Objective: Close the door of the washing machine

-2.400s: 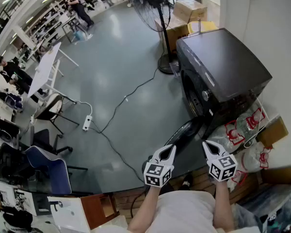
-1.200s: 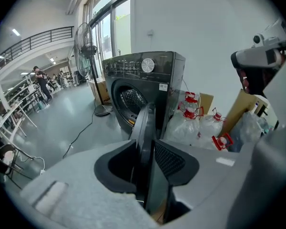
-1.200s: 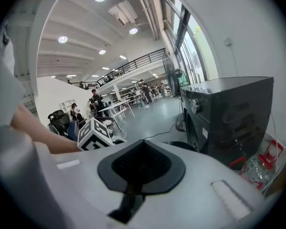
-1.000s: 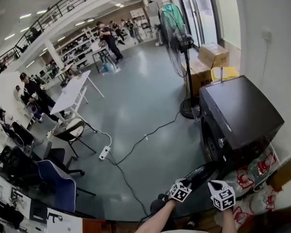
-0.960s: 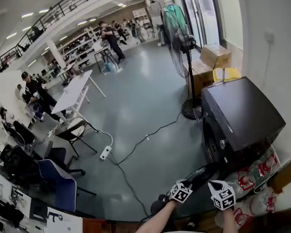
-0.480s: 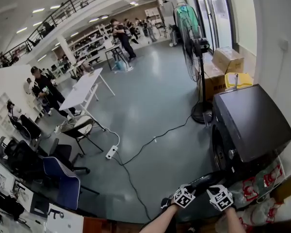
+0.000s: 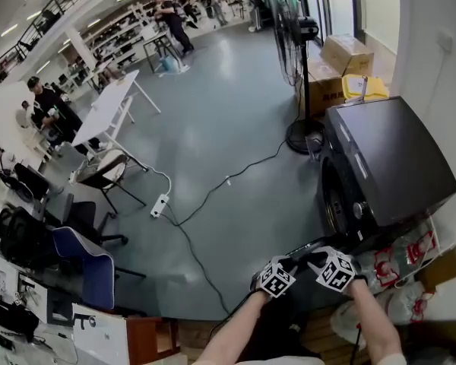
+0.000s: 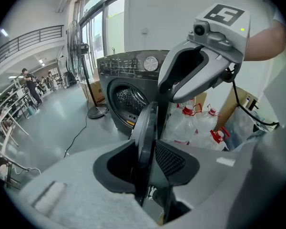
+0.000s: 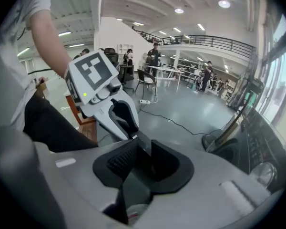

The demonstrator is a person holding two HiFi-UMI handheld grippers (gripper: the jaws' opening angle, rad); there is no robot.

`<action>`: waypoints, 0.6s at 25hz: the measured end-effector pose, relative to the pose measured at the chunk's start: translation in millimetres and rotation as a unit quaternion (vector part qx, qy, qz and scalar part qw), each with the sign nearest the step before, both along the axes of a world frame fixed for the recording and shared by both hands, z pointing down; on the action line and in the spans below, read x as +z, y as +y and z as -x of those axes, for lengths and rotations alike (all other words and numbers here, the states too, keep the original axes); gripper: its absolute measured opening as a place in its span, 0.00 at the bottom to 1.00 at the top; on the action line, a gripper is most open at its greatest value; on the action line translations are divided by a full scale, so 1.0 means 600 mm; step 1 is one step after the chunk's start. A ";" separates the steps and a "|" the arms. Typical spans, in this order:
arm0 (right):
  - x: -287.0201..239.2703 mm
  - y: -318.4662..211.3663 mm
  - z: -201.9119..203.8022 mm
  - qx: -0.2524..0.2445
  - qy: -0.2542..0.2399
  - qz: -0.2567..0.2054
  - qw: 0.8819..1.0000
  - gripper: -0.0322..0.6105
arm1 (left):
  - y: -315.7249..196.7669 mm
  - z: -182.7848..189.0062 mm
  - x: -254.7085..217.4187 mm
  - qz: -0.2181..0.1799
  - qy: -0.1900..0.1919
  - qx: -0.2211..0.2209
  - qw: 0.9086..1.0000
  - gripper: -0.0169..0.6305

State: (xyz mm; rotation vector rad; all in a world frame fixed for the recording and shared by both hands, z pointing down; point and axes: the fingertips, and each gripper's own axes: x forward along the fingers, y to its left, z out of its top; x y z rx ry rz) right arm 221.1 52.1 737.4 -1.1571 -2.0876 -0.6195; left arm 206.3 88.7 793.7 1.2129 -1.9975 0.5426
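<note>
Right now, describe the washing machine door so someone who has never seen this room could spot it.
Find the dark front-loading washing machine against the white wall, beside the standing fan. Its door is the round dark panel swung open from the drum mouth. Unlike the red-and-white bags nearby, its rim is clamped by the left gripper and the right gripper.

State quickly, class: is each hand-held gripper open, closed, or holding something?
Left hand-held gripper: closed on the door edge.
Right hand-held gripper: closed on the door edge too.
</note>
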 end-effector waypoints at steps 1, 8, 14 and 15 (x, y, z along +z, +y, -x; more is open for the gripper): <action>0.008 0.002 0.006 -0.016 0.000 -0.011 1.000 0.19 | 0.001 0.005 -0.002 -0.002 -0.001 0.000 1.000 0.23; 0.073 0.004 0.027 -0.076 0.010 -0.079 0.994 0.30 | 0.004 0.018 -0.001 -0.009 0.021 0.022 1.000 0.23; 0.097 0.022 0.063 -0.096 0.021 -0.074 0.992 0.30 | 0.003 0.049 -0.002 -0.014 0.042 0.049 0.998 0.23; 0.099 0.026 0.068 -0.099 0.025 -0.075 0.992 0.30 | 0.006 0.055 -0.001 -0.014 0.043 0.052 0.998 0.23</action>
